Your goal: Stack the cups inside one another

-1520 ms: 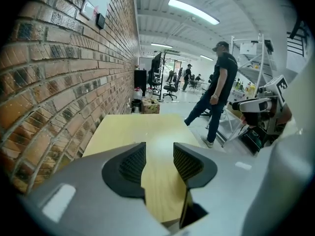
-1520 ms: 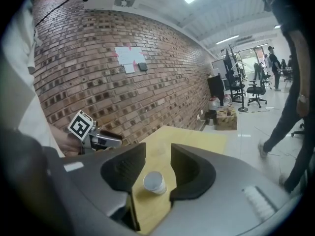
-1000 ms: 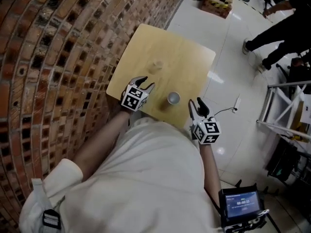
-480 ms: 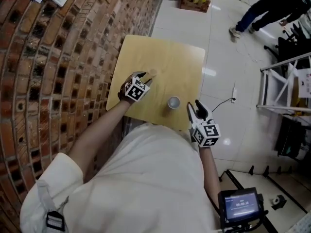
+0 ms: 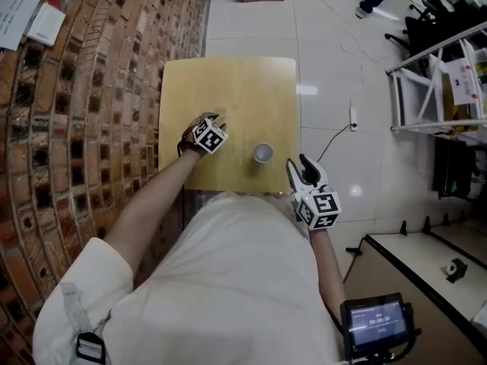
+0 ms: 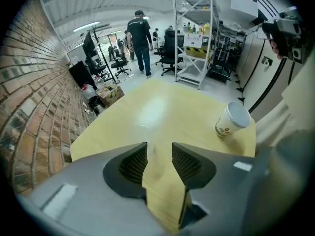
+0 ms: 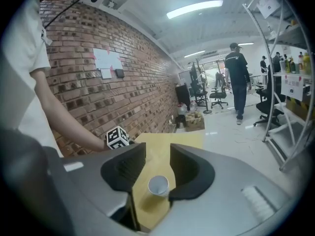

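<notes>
Left gripper: jaws apart and just been closing, tilted down over the left part of the table.
Clear cup: faint, standing on the surface at the left jaw tips; no pad is seen pressing it.
Right gripper: jaws apart, empty, just off the near edge by the right corner.
Paper cup: upright, close to the near edge, apart from both grippers.

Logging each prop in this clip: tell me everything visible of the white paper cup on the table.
The white paper cup stands upright, mouth open and looking empty, with a small reddish print on its side. It sits on the yellow table near the person's edge. Nothing else touches it; the right gripper is open and short of it.
</notes>
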`<state>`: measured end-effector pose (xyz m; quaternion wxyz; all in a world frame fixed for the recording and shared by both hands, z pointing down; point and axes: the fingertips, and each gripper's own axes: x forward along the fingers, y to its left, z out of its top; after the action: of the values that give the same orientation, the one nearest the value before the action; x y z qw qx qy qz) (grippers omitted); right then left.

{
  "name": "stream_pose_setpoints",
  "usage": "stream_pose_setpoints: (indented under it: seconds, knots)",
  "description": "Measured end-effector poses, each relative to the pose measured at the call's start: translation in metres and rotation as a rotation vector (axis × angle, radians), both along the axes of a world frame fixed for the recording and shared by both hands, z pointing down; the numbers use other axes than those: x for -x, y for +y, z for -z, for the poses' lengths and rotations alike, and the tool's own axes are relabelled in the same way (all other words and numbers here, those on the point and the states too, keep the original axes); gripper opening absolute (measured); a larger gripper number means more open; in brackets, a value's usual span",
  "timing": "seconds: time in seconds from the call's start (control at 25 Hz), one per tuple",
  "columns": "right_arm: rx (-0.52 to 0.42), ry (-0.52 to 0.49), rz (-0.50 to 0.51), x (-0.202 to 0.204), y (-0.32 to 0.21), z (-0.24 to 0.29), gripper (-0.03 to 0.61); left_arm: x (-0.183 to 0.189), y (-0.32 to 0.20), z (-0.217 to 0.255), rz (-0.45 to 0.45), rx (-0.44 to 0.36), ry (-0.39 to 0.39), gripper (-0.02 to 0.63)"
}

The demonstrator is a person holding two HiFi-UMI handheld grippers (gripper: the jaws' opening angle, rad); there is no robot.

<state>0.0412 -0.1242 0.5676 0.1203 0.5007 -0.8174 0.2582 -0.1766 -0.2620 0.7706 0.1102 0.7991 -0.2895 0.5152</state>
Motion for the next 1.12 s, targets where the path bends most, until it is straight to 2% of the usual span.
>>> stream_pose_setpoints:
  seconds: [0.52, 0.92, 1.04, 1.12]
  knots:
    - [0.065, 0.053, -0.142, -0.029, 0.031, -0.007, 0.149, 0.001, -0.022, -0.043, -0.129, 0.019, -0.128, 0.164]
    - [0.084, 0.067, -0.185, -0.034, 0.038, -0.009, 0.147, -0.001, -0.023, -0.06, -0.197, 0.005, -0.183, 0.104]
    - [0.08, 0.07, -0.19, -0.035, 0.038, -0.009, 0.148, 0.002, -0.026, -0.06, -0.19, -0.013, -0.193, 0.038]
    - [0.08, 0.07, -0.19, -0.036, 0.038, -0.008, 0.147, 0.004, -0.026, -0.059, -0.182, -0.018, -0.194, 0.035]
